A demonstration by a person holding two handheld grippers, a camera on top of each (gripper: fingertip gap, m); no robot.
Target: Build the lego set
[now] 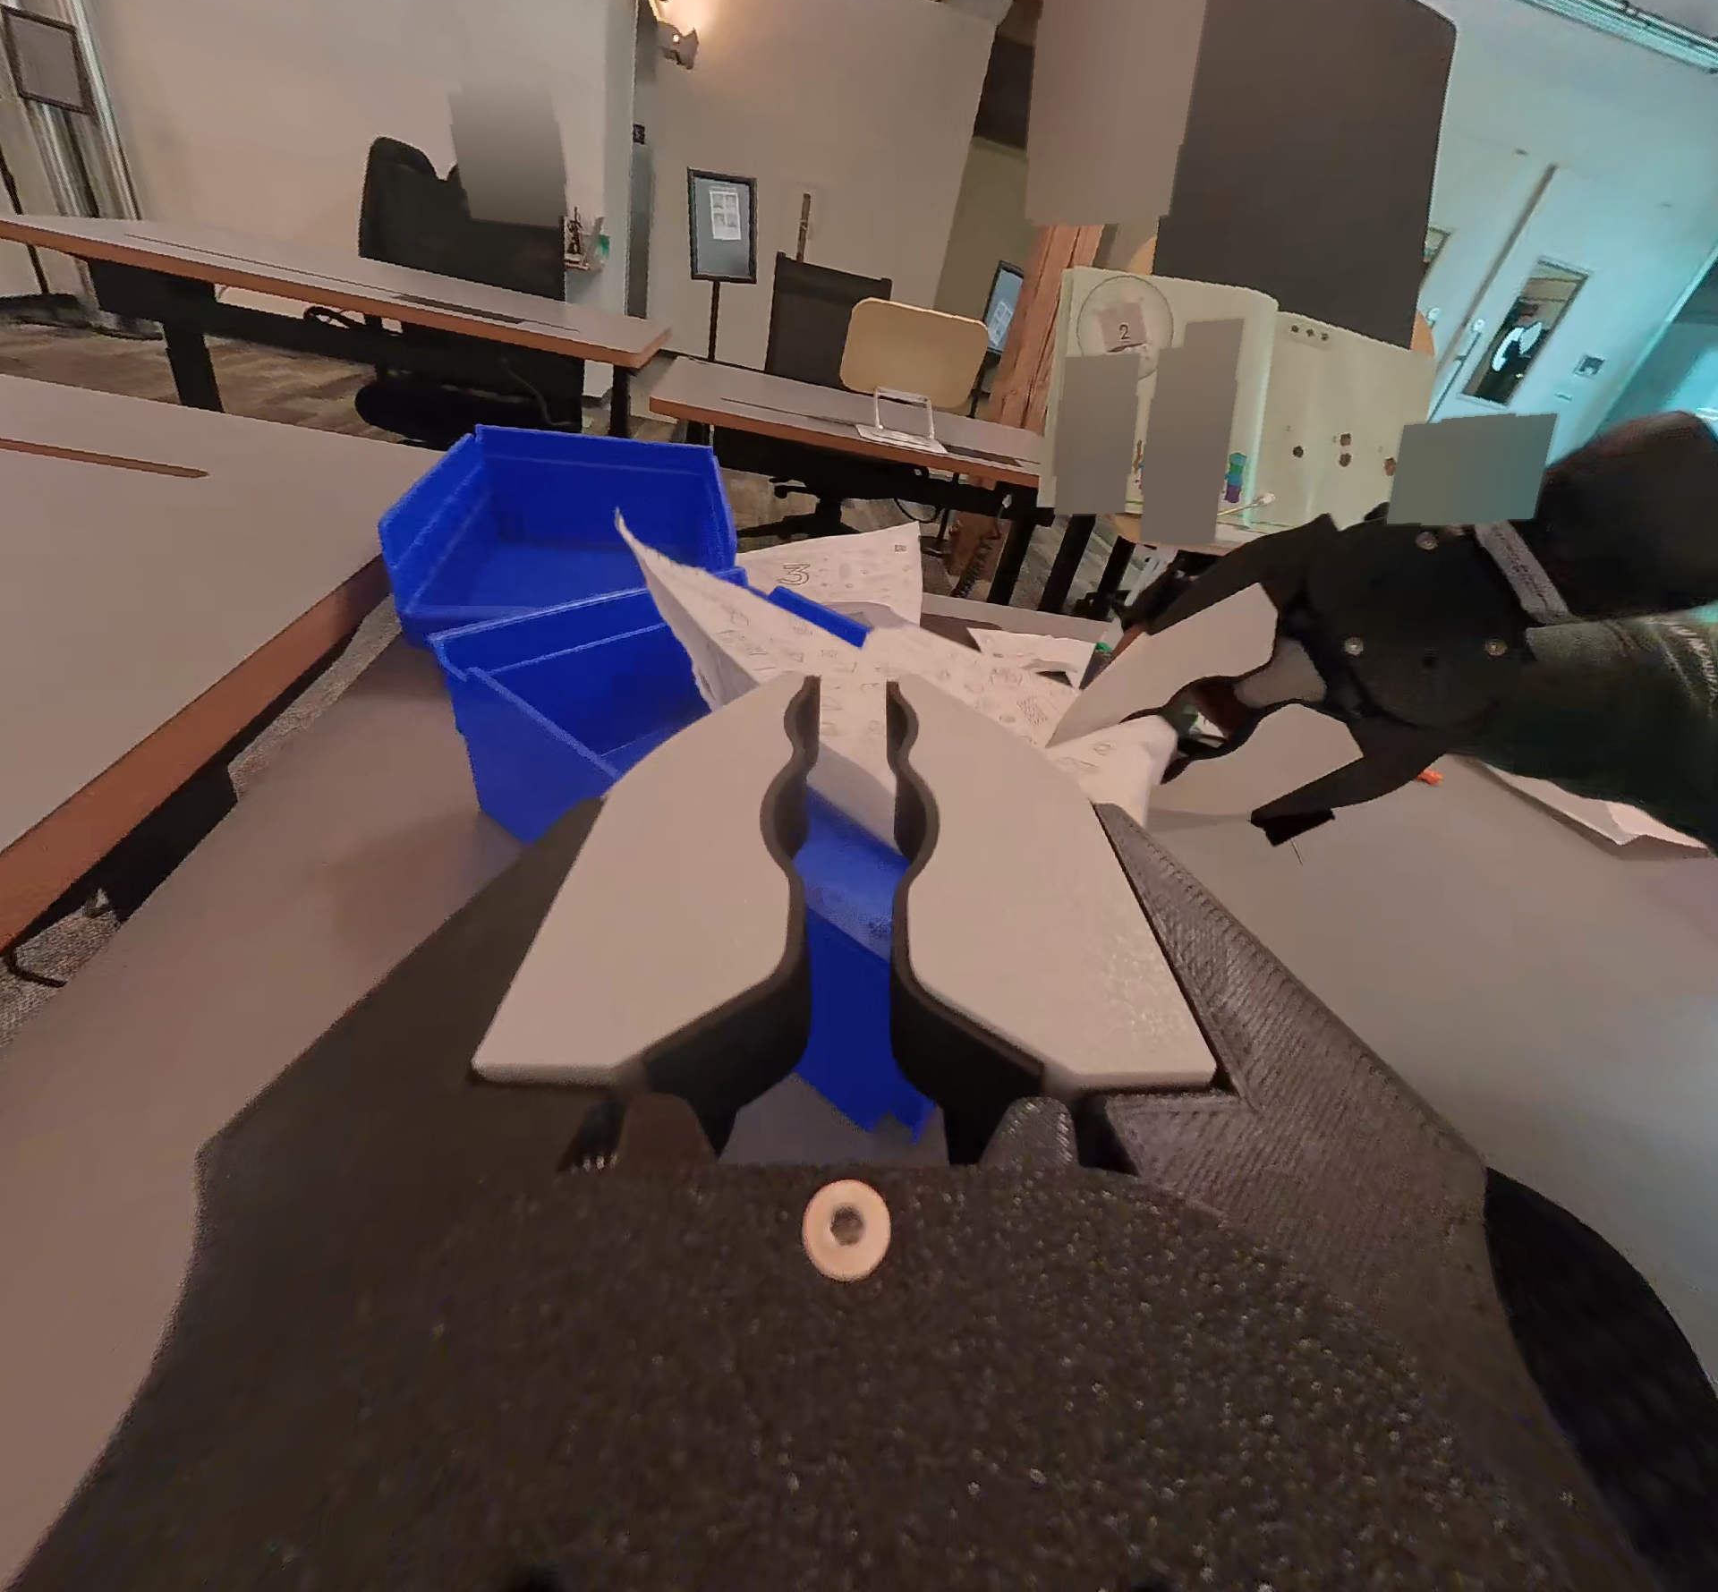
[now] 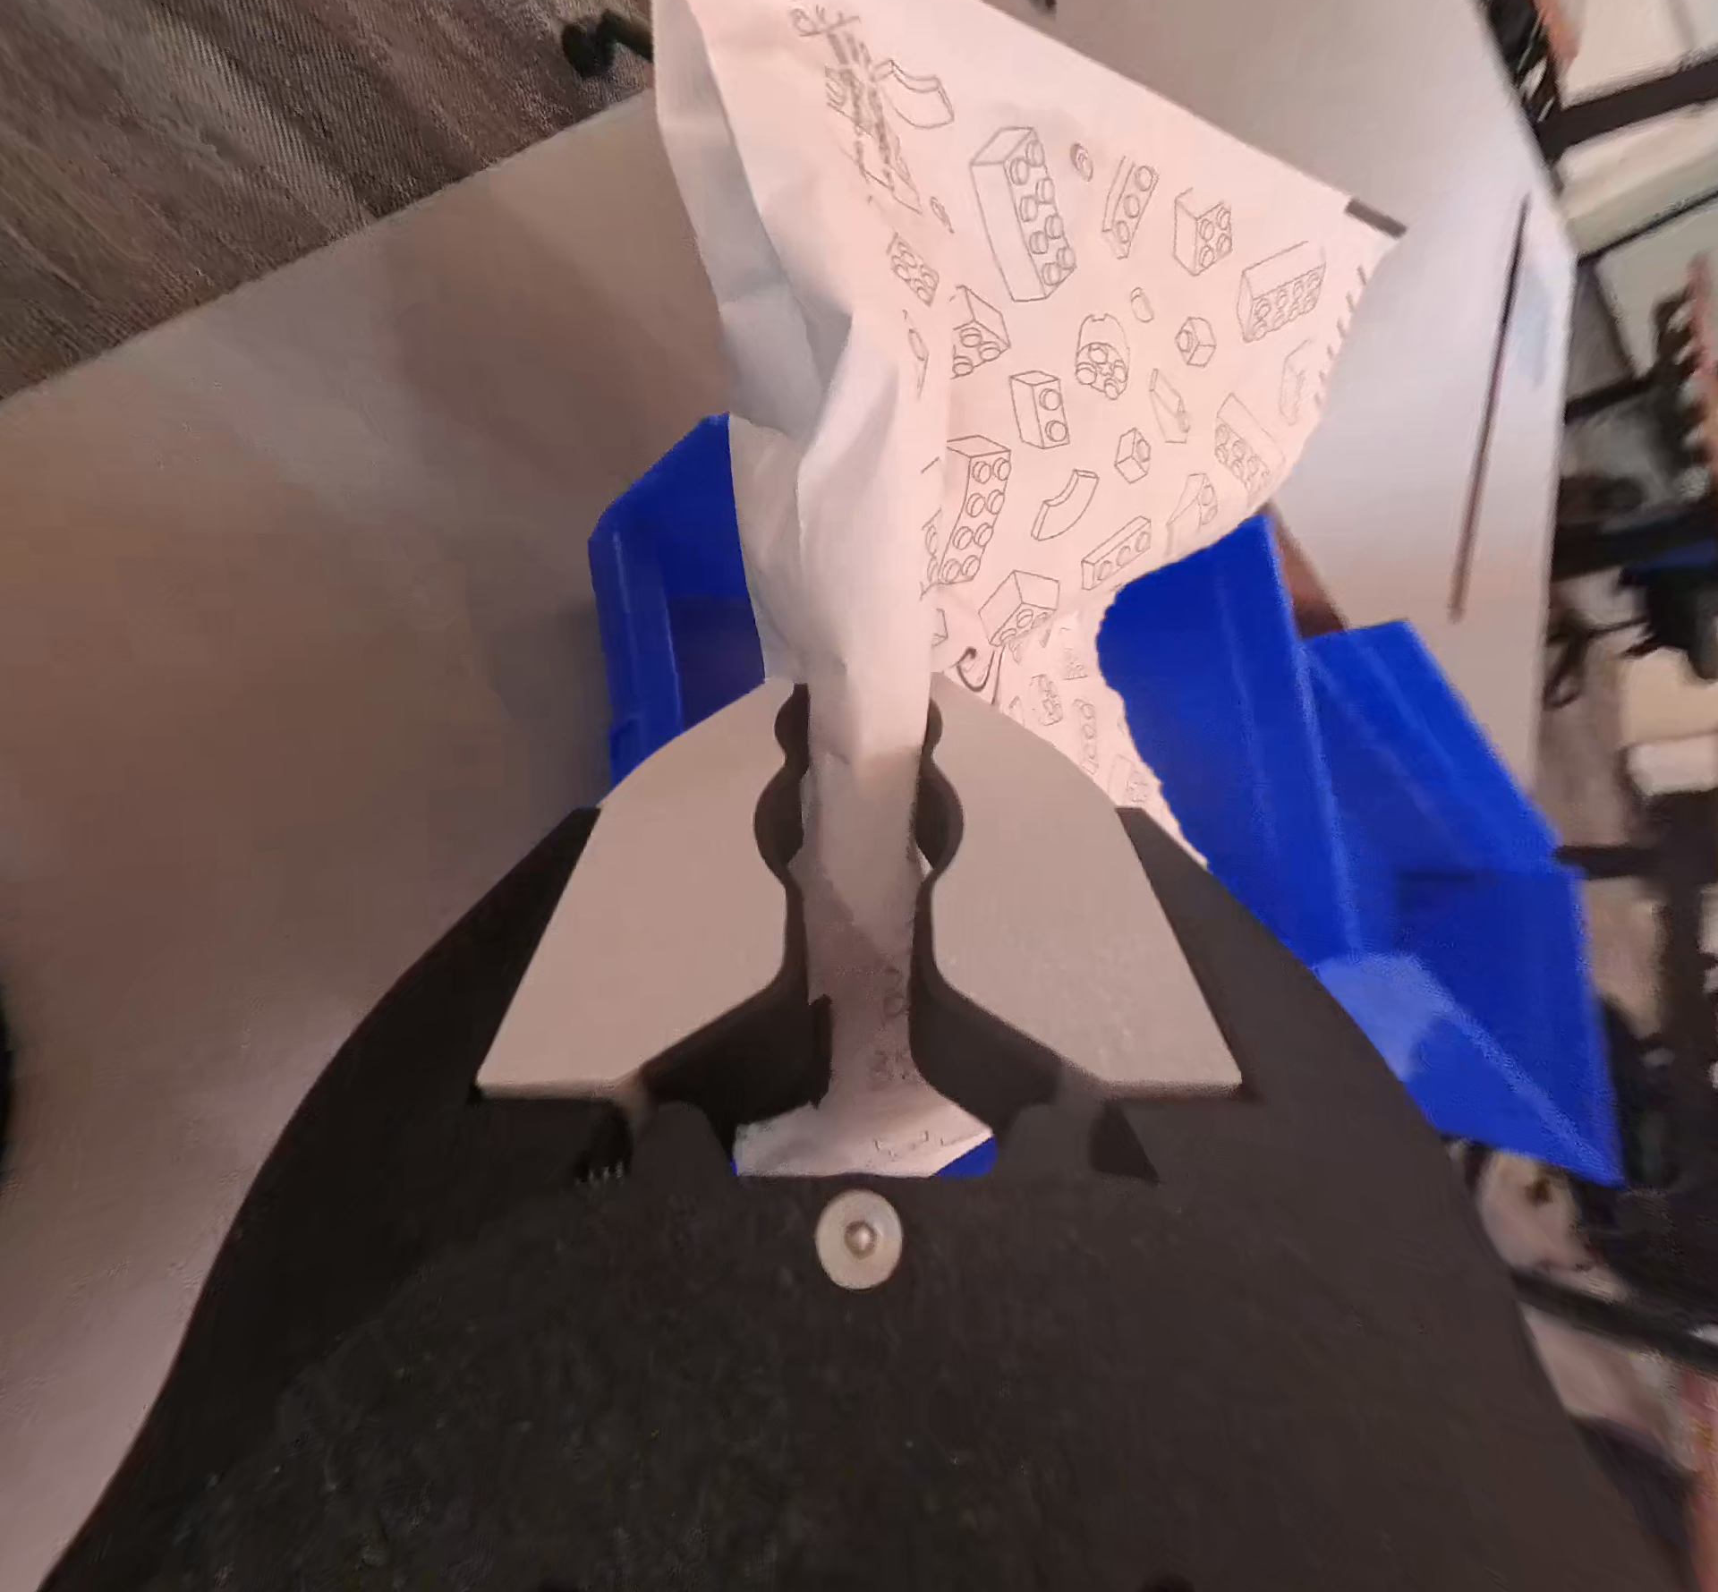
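White paper printed with line drawings of bricks is what both of your claws have hold of: a paper bag (image 2: 1004, 357) from the lego set, stretched between them above the grey bench (image 1: 307, 804).

Your left claw (image 1: 848, 692) points forward and slightly down over the bench, its grey fingers (image 1: 688, 887) drawn close with only a narrow gap, and an edge of the bag is pinched near the tips. From that grip the paper rises in a taut, pointed fold toward the back left.

Your right claw (image 1: 1129, 725) comes in from the right side of the left wrist view, held in a dark-gloved hand (image 1: 1636, 608), tilted so its fingers slant down and to the left toward the left claw. In its own wrist view the right claw is clamped on a bunched, twisted neck of the bag that runs the whole length of the slot between its fingers (image 2: 669, 924), and the rest of the bag fans out crumpled beyond the tips.

Two blue plastic bins sit on the bench right under and behind the bag: the near bin (image 1: 567, 711) just ahead of your left claw, the far bin (image 1: 558, 515) touching it behind. More printed paper (image 1: 837, 571) lies beyond the bins. An open instruction booklet (image 1: 1301, 394) stands at the back right, partly covered by grey patches.
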